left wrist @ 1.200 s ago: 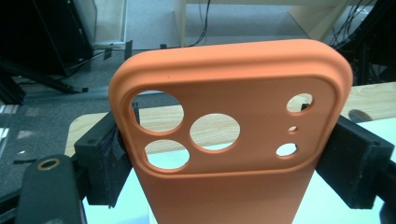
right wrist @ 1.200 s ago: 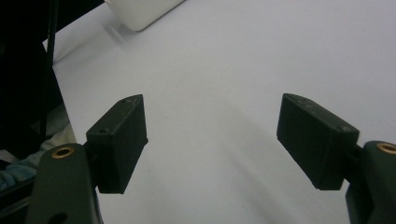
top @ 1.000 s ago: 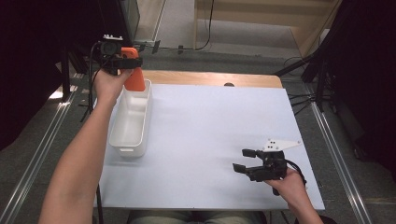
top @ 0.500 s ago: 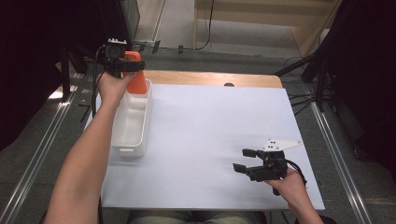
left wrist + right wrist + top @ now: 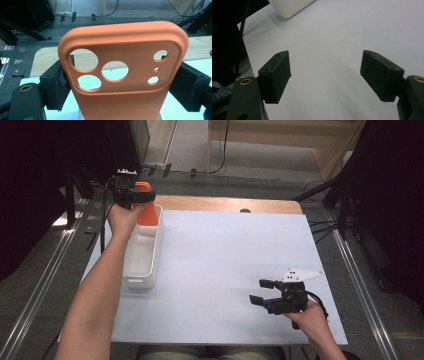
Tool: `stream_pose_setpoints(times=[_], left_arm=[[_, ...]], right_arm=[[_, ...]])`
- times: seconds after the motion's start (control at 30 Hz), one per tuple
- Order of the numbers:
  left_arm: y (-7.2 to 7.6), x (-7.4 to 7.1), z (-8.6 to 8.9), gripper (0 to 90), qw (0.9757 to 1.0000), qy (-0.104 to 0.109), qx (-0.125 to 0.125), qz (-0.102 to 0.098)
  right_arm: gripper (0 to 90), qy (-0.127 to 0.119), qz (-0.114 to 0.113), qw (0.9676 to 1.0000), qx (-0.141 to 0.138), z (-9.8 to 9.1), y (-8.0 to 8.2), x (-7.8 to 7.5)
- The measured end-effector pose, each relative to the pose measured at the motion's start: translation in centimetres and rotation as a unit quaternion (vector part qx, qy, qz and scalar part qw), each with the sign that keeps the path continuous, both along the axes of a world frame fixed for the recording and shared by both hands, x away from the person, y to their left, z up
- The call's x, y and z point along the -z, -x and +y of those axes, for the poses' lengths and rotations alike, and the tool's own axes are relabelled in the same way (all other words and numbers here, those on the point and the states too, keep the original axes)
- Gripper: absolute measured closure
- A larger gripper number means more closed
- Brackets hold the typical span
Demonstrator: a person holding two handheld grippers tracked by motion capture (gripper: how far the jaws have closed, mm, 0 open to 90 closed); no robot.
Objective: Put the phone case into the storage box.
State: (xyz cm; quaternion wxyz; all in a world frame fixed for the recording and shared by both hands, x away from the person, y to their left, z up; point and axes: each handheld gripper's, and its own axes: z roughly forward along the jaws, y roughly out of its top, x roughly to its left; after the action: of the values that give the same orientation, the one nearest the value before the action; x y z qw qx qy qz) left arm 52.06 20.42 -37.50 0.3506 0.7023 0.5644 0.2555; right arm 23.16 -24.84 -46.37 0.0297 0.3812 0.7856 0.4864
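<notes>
An orange phone case [image 5: 146,210] with round camera cutouts stands upright over the far end of the white bin [image 5: 141,262]. My left gripper [image 5: 134,197] is shut on it; in the left gripper view both black pads [image 5: 58,82] press the orange phone case [image 5: 125,75] at its sides. My right gripper [image 5: 263,291] rests low over the white table near the front right, open. In the right gripper view nothing lies between the jaws of my right gripper [image 5: 325,75], just bare table.
The white table top [image 5: 225,255] has a wooden strip [image 5: 225,204] along its far edge. A corner of the white bin [image 5: 289,7] appears in the right gripper view. Metal rails and cables run on the floor at both sides.
My left gripper has come down with the orange case toward the far end of the bin. The right gripper has stayed where it was.
</notes>
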Motion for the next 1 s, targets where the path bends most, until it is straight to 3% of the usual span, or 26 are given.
stream_pose_setpoints(times=[0.37, 0.43, 0.8, 1.0], left_arm=[[0.3, 1.1, -0.6, 14.3, 0.9998, -0.011, 0.012, 0.008], [0.4, 1.3, -0.9, 14.3, 0.9994, -0.03, 0.014, 0.01], [0.4, 2.6, -0.6, 14.2, 0.9996, -0.018, 0.004, 0.022], [0.5, 2.9, -0.6, 14.1, 0.9994, -0.025, 0.002, 0.025]], right_arm=[[23.2, 0.0, 0.001, 1.0, 0.0, 0.0, 0.0, 0.0], [23.2, 0.002, 0.0, 1.0, -0.002, 0.0, -0.1, 0.0], [23.2, -0.001, 0.002, 1.0, 0.001, 0.0, 0.0, 0.0], [23.2, -0.001, 0.001, 1.0, 0.001, 0.0, 0.0, 0.0]])
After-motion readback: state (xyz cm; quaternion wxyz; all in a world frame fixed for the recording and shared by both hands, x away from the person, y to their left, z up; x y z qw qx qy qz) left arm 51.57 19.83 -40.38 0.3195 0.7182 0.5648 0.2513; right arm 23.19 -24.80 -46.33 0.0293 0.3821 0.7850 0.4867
